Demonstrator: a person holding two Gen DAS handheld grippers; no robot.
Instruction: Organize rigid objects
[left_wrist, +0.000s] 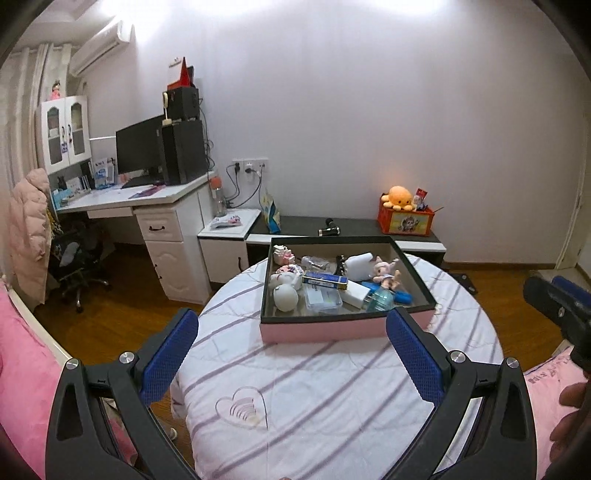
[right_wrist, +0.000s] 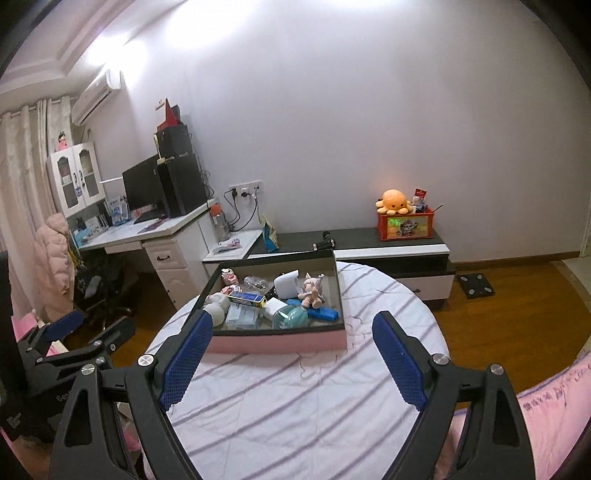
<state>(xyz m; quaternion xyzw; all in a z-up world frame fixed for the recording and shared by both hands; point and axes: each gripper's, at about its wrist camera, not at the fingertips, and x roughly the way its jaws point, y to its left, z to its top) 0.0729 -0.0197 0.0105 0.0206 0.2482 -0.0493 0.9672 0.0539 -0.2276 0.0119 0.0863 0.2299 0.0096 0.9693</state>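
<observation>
A pink box with a dark rim (left_wrist: 325, 330) (right_wrist: 280, 341) sits on a round table covered by a white striped cloth (left_wrist: 314, 391) (right_wrist: 295, 406). It holds several small things: a blue and yellow carton (left_wrist: 325, 279) (right_wrist: 246, 298), a teal glass bottle (left_wrist: 382, 298) (right_wrist: 290, 316), a white rounded toy (left_wrist: 285, 297), a small doll (left_wrist: 386, 275) (right_wrist: 312, 290), a clear plastic case (left_wrist: 323, 300) (right_wrist: 242, 316). My left gripper (left_wrist: 291, 321) is open and empty, just short of the box. My right gripper (right_wrist: 293, 325) is open and empty, in front of the box.
A white desk with a monitor and speakers (left_wrist: 147, 184) (right_wrist: 159, 218) stands at the left, an office chair (left_wrist: 74, 266) beside it. A low black and white cabinet (right_wrist: 388, 247) along the wall carries an orange toy box (left_wrist: 404, 218) (right_wrist: 404, 221). Pink bedding (left_wrist: 22, 387) lies at both sides.
</observation>
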